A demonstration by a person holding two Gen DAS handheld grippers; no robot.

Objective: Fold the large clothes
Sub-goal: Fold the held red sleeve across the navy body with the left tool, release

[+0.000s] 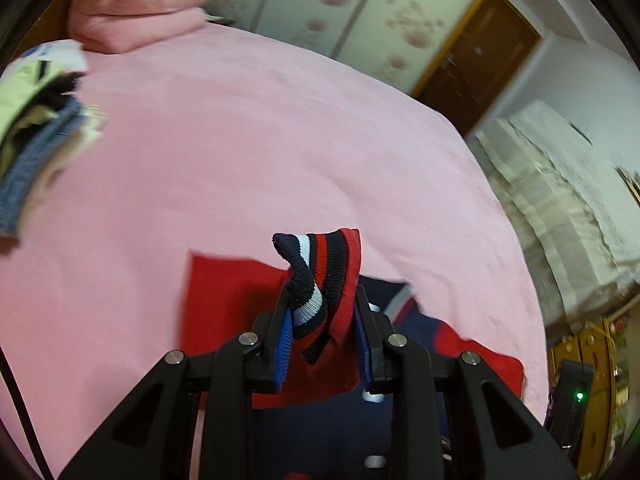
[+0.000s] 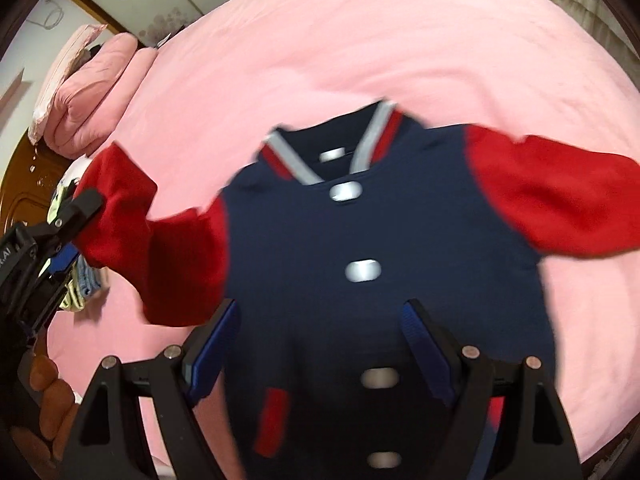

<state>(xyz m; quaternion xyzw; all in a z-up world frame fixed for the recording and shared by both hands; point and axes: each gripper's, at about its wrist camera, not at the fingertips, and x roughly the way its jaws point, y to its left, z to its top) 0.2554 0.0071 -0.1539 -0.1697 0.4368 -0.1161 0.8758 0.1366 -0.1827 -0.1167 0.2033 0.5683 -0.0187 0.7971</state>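
A navy jacket with red sleeves, silver snaps and a striped collar lies front up on the pink bed. My left gripper is shut on the striped cuff of the jacket's left red sleeve and holds it lifted over the bed; it also shows in the right wrist view. My right gripper is open and empty, hovering above the lower front of the jacket. The other red sleeve lies spread out to the right.
A folded pink quilt lies at the head of the bed. A pile of other clothes sits at the bed's left side. A wooden door and a covered cabinet stand beyond the bed.
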